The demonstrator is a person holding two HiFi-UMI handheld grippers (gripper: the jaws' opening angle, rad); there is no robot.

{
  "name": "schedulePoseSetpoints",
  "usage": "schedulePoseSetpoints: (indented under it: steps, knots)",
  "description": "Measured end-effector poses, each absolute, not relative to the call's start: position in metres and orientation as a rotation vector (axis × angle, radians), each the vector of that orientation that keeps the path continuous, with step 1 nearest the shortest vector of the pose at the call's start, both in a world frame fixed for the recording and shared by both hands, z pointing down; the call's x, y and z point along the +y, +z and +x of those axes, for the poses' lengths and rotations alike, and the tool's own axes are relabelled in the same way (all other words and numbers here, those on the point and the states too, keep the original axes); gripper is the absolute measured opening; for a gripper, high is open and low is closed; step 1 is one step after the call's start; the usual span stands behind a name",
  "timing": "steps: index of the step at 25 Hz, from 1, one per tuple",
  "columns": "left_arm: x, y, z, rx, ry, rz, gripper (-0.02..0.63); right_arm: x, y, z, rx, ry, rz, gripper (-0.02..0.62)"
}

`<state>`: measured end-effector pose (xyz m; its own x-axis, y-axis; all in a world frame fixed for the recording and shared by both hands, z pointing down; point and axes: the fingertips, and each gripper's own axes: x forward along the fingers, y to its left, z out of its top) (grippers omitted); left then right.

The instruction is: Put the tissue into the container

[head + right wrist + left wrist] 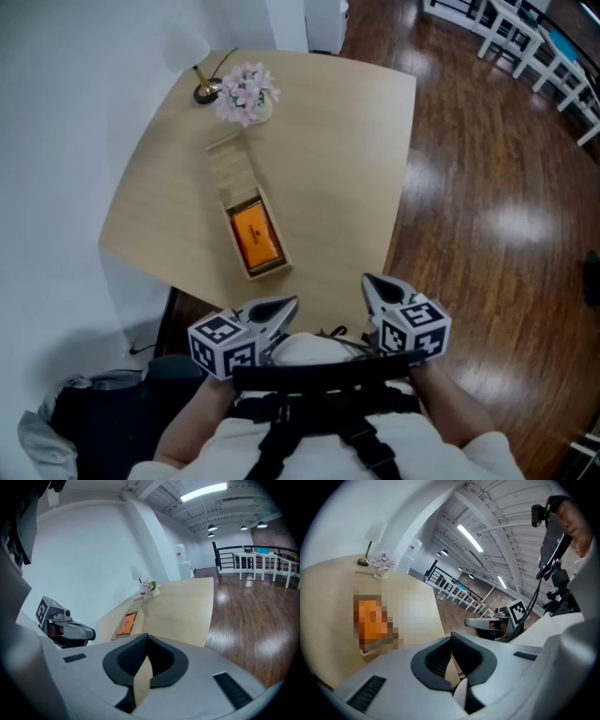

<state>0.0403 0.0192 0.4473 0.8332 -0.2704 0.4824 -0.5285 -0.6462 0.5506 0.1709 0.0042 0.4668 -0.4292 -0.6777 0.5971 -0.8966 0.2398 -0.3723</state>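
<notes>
Currently left tongs (pixel 287 307) and right tongs (pixel 371 282) shut, empty, just off bench (pixel 337 169) near edge; orange tissue pack (pixel 256 235) in container (pixel 228 167) lies ahead, long axis toward far edge, left nearer.

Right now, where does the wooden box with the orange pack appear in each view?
Head view: wooden box left of centre, slightly above the middle.
Left gripper view: far left, mid-height, mostly under a mosaic patch.
Right gripper view: left of centre, just below mid-height.
Shared landmark: the flower pot just beyond the box's far end.
</notes>
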Motion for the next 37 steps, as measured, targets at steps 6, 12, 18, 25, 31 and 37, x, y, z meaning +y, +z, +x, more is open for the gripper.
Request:
schedulePoseSetpoints:
  steps: [6,12,18,25,31,37]
  knots:
    - [0.022,0.447,0.037,-0.576,0.475,2.295,-0.005,0.008,0.467,0.165,-2.21,0.997,1.442,-0.011]
    - [0.022,0.448,0.031,-0.573,0.476,2.294,-0.005,0.007,0.467,0.156,-2.214,0.981,1.413,-0.011]
    - [0.027,0.449,0.026,-0.551,0.481,2.291,-0.005,0.014,0.466,0.144,-2.21,0.964,1.387,-0.011]
    - [0.034,0.449,0.018,-0.554,0.467,2.285,-0.005,0.023,0.468,0.133,-2.208,0.948,1.358,-0.011]
    - [0.036,0.448,0.01,-0.557,0.459,2.289,-0.005,0.026,0.468,0.126,-2.21,0.939,1.349,-0.009]
    - [0.035,0.448,0.0,-0.571,0.455,2.285,-0.005,0.027,0.468,0.118,-2.198,0.934,1.353,-0.011]
